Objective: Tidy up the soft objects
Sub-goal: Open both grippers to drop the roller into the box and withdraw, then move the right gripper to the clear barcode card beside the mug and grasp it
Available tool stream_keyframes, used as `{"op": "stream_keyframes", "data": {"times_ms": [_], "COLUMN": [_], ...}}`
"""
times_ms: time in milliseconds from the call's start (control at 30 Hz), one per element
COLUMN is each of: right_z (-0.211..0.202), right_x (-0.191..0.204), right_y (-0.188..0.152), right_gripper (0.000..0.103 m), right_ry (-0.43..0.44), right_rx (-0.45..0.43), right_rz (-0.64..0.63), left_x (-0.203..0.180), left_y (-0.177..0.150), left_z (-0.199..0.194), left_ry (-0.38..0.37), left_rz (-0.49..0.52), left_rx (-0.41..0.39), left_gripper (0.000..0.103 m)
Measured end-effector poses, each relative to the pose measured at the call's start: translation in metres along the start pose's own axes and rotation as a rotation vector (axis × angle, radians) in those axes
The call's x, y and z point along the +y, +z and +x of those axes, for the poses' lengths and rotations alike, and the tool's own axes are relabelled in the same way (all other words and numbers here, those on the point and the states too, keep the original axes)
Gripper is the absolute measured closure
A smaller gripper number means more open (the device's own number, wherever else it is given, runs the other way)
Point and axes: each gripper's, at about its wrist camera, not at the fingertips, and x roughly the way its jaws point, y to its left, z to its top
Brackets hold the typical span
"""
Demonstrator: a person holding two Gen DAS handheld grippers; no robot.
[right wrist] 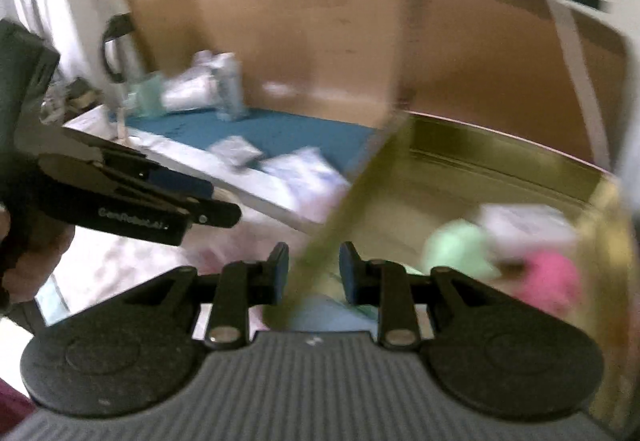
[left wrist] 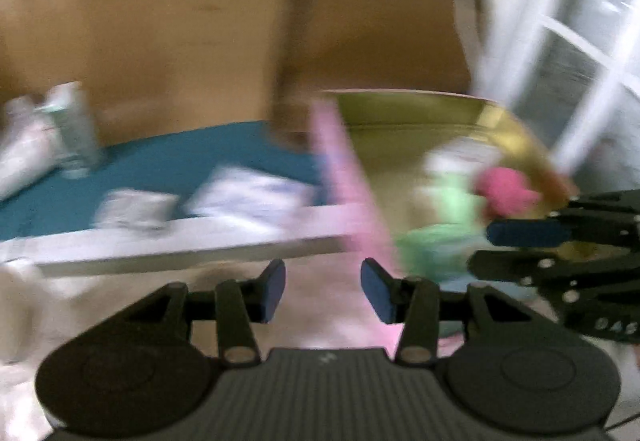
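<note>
Gold tin (right wrist: 500, 161) wall passes between our right gripper's (right wrist: 313, 273) spread fingers; left gripper (left wrist: 323, 289), also spread, holds nothing beside it.

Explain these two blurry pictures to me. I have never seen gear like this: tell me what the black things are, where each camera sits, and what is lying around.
No robot here: a person carries a hand-held two-finger tool in each hand, each with a fisheye camera looking along its blue-padded fingers. One picture is from the left tool, the other from the right tool; each also sees the other at its edge. Ahead lie a teal mat with white packets and a gold-walled box holding green and pink soft items. The left tool's fingers stand apart, empty. The box's near wall runs between the right tool's fingers; whether they pinch it is lost in blur.
</note>
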Motion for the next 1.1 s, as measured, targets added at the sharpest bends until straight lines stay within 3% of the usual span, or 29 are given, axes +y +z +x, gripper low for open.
{"op": "stream_keyframes", "data": {"times_ms": [100, 233, 400, 567, 633, 667, 700, 833, 933, 1033, 1067, 1100], "right_z": [0.046, 0.112, 0.196, 0.272, 0.289, 0.289, 0.288, 0.274, 0.25, 0.232, 0.227, 0.224], "right_x": [0.024, 0.056, 0.093, 0.109, 0.11, 0.109, 0.109, 0.125, 0.153, 0.174, 0.178, 0.178], "right_y": [0.033, 0.075, 0.113, 0.122, 0.117, 0.118, 0.119, 0.111, 0.087, 0.066, 0.06, 0.055], "right_gripper": [0.07, 0.056, 0.039, 0.031, 0.032, 0.041, 0.042, 0.043, 0.042, 0.045, 0.047, 0.058], "right_ry": [0.059, 0.082, 0.072, -0.005, -0.014, -0.001, 0.005, 0.077, 0.153, 0.16, 0.155, 0.163], "right_rx": [0.045, 0.102, 0.188, 0.329, 0.391, 0.381, 0.39, 0.449, 0.478, 0.475, 0.474, 0.487], "right_rz": [-0.045, -0.109, -0.238, -0.339, -0.365, -0.351, -0.346, -0.37, -0.446, -0.516, -0.523, -0.518], "left_x": [0.05, 0.108, 0.15, 0.175, 0.177, 0.179, 0.18, 0.182, 0.188, 0.193, 0.195, 0.197], "left_y": [-0.004, -0.011, -0.025, -0.051, -0.062, -0.068, -0.073, -0.087, -0.095, -0.108, -0.111, -0.117], "left_z": [-0.014, -0.026, -0.035, -0.043, -0.047, -0.048, -0.049, -0.055, -0.057, -0.065, -0.066, -0.069], "left_ry": [0.106, 0.181, 0.179, 0.138, 0.128, 0.124, 0.114, 0.087, 0.08, 0.076, 0.075, 0.071], "left_rz": [-0.071, -0.16, -0.198, -0.231, -0.211, -0.201, -0.198, -0.183, -0.177, -0.184, -0.187, -0.191], "left_rx": [-0.012, -0.016, -0.009, 0.039, 0.061, 0.074, 0.083, 0.103, 0.109, 0.112, 0.116, 0.119], "left_gripper": [0.059, 0.059, 0.056, 0.055, 0.055, 0.055, 0.055, 0.054, 0.052, 0.05, 0.05, 0.05]}}
